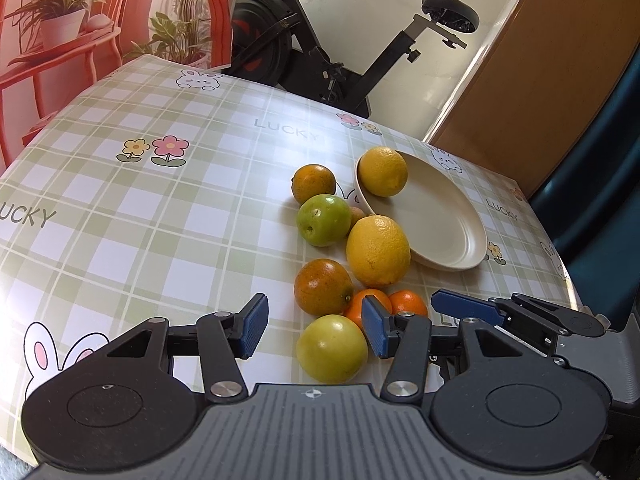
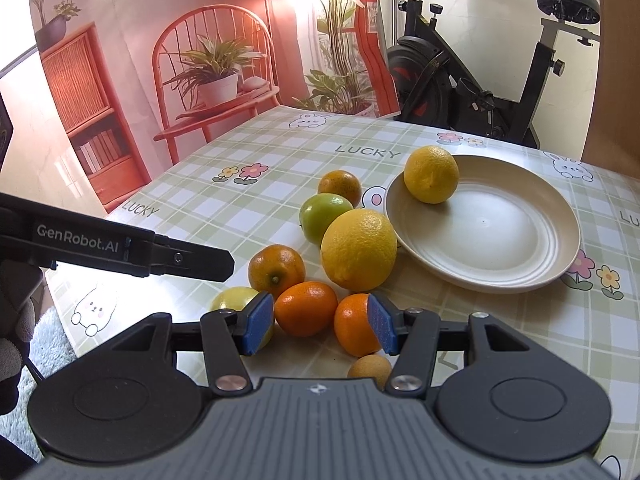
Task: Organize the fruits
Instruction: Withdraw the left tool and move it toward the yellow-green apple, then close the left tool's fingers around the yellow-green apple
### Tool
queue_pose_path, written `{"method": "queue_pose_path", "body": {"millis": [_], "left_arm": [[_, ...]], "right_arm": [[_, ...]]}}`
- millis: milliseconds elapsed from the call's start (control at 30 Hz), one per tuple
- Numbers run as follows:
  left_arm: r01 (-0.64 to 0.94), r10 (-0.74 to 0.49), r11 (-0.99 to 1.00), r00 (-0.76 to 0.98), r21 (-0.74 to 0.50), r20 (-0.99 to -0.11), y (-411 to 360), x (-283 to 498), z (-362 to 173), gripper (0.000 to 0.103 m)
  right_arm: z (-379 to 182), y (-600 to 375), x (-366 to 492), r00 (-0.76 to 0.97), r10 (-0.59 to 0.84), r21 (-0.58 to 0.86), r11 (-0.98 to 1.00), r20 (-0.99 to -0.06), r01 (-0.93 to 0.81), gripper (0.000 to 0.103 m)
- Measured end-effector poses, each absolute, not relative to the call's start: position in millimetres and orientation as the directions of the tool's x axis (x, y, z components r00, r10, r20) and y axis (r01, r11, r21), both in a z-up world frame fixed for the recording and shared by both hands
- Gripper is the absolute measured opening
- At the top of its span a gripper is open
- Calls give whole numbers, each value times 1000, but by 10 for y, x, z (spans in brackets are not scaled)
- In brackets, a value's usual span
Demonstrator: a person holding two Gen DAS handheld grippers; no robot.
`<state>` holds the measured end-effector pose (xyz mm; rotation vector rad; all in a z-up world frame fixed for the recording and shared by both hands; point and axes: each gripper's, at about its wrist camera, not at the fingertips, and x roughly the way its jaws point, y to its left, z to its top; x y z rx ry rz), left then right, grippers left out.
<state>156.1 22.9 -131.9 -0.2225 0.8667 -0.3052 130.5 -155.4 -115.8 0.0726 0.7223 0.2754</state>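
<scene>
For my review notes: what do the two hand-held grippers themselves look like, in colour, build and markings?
Both match: the left hand-held gripper and right hand-held gripper have black linkage arms with silver pivot screws, blue textured pads, two round black discs and a ribbed grey body with a small cross-mark. In the right wrist view, the left one's black side reads "GenRobot.AI" in white. No cables show.

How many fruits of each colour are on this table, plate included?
Yellow lemons: 2
Green fruits: 2
Mottled green-orange citrus: 2
Bright orange citrus: 2
Small brown fruits: 2
Total: 10
</scene>
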Motion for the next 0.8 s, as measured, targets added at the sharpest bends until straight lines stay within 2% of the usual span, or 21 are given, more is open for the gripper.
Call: {"method": "queue_pose_path", "body": {"millis": [433,700,733,800], "left_arm": [[169,-406,910,549,-379,-731,226,1616,-1456,53],[175,-442,893,516,-415,-734,216,1677,-1605,52],[179,-451,888,510,-423,-732,211,1682,-1618,49],[192,-452,889,510,-416,-732,176,1676,-1621,48]], "right_arm": [[-1231,-1160,1219,632,384,125,902,-673,-414,49],[-1367,-1200,1327,589,399,191,903,-703,-384,47],[-1376,-1206,1340,585,401,198,903,-704,-381,47],[-1393,-1211,1355,581,403,206,903,-707,-377,47]]}}
